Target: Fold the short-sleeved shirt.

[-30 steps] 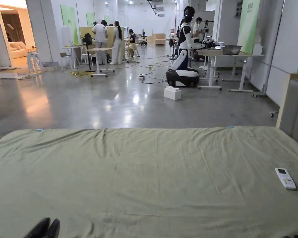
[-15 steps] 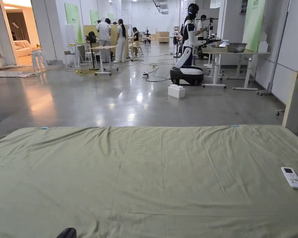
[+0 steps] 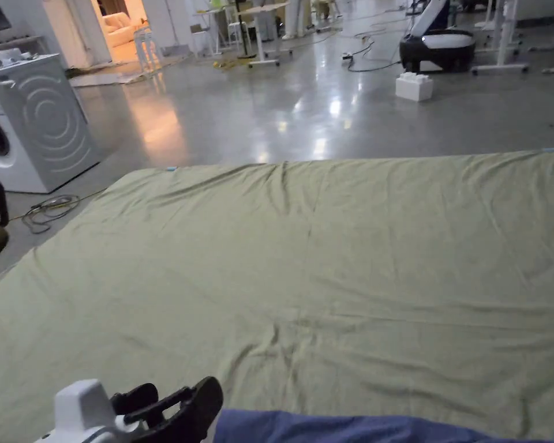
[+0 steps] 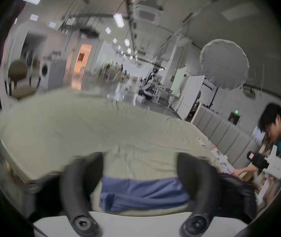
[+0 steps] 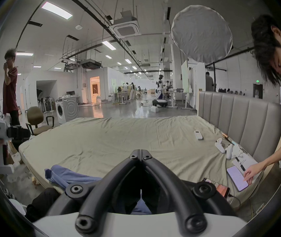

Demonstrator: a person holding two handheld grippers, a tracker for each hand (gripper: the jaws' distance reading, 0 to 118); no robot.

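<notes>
Crumpled blue short-sleeved shirt lies bunched at the near edge of the olive-green bed sheet. Your left gripper hangs wide open and empty beside it; your right gripper is closed, apparently empty. Spread the shirt flat mid-bed before creasing.

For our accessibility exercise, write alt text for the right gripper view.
The right gripper, jaws shut with their tips touching, points across a bed covered by a green sheet. A crumpled blue shirt lies at the near edge, and a person's hand touches a phone at right.
</notes>
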